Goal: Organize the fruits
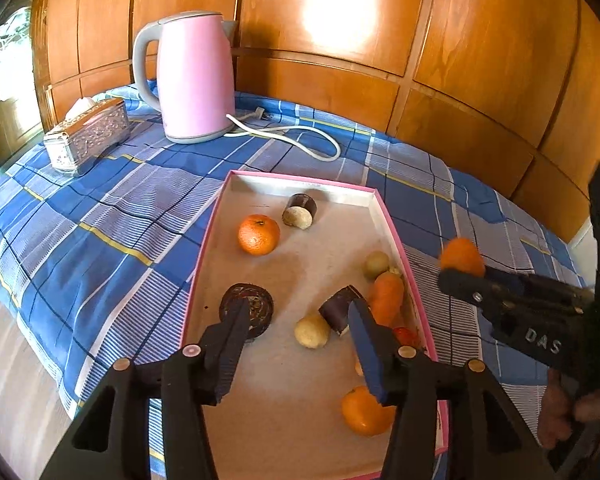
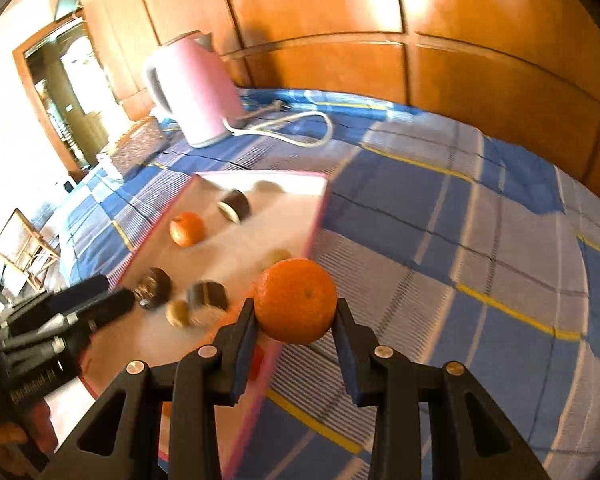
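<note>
A pink-rimmed tray lies on the blue checked cloth and holds several fruits: an orange at the far left, another orange near me, a carrot-like orange piece, pale round fruits and dark cut pieces. My left gripper is open and empty, low over the tray's near half. My right gripper is shut on an orange and holds it above the tray's right rim. The right gripper also shows in the left wrist view.
A pink kettle with a white cord stands at the back of the cloth. A silver tissue box sits to its left. Wooden wall panels rise behind. The cloth right of the tray is bare.
</note>
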`<state>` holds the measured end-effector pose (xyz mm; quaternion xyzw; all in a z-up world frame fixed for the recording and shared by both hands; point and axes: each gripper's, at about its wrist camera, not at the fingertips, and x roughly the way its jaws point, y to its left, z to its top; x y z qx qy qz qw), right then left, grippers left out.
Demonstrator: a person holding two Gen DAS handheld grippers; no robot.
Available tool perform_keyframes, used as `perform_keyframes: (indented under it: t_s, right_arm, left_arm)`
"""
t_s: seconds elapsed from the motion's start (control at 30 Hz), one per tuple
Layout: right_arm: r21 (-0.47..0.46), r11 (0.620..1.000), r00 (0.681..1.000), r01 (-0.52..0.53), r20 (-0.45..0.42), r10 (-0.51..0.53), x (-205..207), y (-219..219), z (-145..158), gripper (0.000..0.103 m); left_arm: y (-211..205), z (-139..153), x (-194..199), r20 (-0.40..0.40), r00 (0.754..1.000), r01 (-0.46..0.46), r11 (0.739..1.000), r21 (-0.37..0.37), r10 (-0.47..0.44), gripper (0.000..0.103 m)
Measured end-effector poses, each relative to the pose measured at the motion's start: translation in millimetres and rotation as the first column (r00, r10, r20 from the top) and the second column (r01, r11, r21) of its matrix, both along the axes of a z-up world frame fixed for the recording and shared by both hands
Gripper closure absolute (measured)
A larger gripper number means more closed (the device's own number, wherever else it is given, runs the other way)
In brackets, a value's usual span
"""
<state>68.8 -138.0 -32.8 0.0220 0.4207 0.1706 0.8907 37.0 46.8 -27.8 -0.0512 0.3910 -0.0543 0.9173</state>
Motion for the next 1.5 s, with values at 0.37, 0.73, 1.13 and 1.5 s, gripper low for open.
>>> perform_keyframes:
  t_s: [0.37, 0.73, 1.13, 1.5]
  right_arm:
    - [-0.042, 0.996, 0.997, -0.079, -0.022, 0.078, 31.9, 42.8, -10.5, 0.066]
    - [-0.039, 0.996, 0.993, -0.085, -0.08, 0.082, 46.8, 57.6, -31.5, 0.063]
    - [-0.043, 0.999, 1.0, -0.006, 0.01, 0.006, 5.8, 39.4, -10.0, 0.063]
    - [-0.103, 0.989, 0.992, 0.105, 0.079, -0.097, -44.7, 26.6, -8.8, 0.062]
  left_arm:
    - [11.6, -1.0, 2.2, -0.006, 0.999, -0.037, 0.999, -0.002, 0.037, 0.043]
    - [17.2, -4.8, 4.4, -0.019, 0.998, -0.061, 0.998, -0.002, 0.061, 0.031]
    - [13.6, 6.6, -7.1, 0.013, 0.997, -0.07, 0.998, 0.0, 0.07, 0.021]
    - [4.0, 19.7, -29.2, 0.068, 0.995, -0.077, 0.996, 0.033, 0.074, 0.0]
